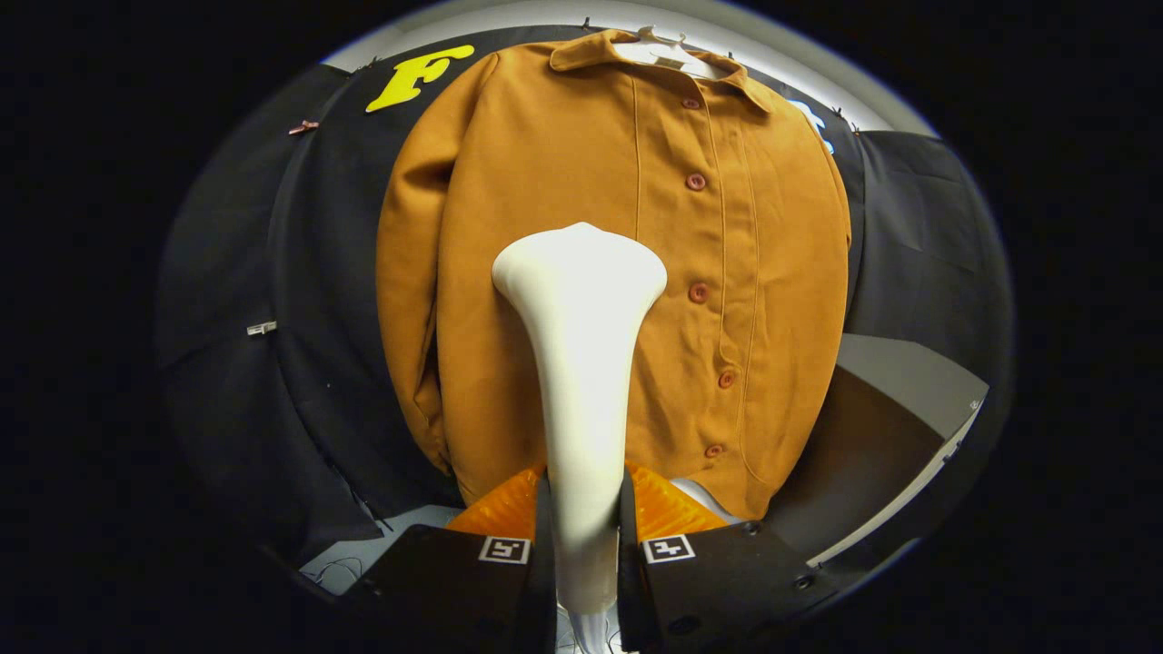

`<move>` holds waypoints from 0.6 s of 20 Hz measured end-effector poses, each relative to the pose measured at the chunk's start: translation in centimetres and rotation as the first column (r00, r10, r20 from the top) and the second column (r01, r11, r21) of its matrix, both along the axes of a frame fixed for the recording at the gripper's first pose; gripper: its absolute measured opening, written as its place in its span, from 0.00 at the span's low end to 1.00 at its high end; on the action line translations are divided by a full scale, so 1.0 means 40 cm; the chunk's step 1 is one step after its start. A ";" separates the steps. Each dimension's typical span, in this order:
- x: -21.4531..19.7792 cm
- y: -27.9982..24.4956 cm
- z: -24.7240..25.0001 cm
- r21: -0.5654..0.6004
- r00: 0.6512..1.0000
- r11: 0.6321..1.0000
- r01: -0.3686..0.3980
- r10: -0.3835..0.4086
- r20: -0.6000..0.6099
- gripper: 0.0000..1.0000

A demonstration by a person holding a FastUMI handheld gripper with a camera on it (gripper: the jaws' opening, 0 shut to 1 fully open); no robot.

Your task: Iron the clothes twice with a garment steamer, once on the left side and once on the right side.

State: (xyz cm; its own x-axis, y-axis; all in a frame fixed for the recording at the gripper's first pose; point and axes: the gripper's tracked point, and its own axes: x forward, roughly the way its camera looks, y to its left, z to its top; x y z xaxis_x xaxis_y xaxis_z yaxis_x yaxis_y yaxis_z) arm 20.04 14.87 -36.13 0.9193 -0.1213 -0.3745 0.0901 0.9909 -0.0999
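Observation:
A mustard-brown buttoned shirt [563,163] hangs on a white hanger [668,53] against the booth's black cloth wall. My gripper [583,518] is shut on the handle of a white garment steamer [581,363]. The steamer rises from between the fingers, and its wide head rests at the shirt's middle, just left of the row of buttons [698,292]. The steamer hides the lower middle of the shirt.
A grey table [899,381] stands to the right, below the shirt's hem. The black cloth wall [300,318] surrounds the shirt on both sides. A small clip [262,328] is pinned to the cloth on the left.

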 end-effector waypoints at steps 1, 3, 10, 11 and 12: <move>-0.007 0.000 -0.018 -0.002 1.000 1.000 -0.003 0.003 -0.009 0.30; -0.014 -0.007 -0.048 -0.011 1.000 1.000 -0.010 0.010 -0.023 0.30; -0.059 -0.033 -0.134 -0.003 0.997 1.000 0.004 -0.004 -0.081 0.30; -0.068 -0.038 -0.139 0.005 0.996 1.000 0.009 -0.008 -0.090 0.30; -0.080 -0.043 -0.144 0.013 0.995 1.000 0.013 -0.011 -0.100 0.30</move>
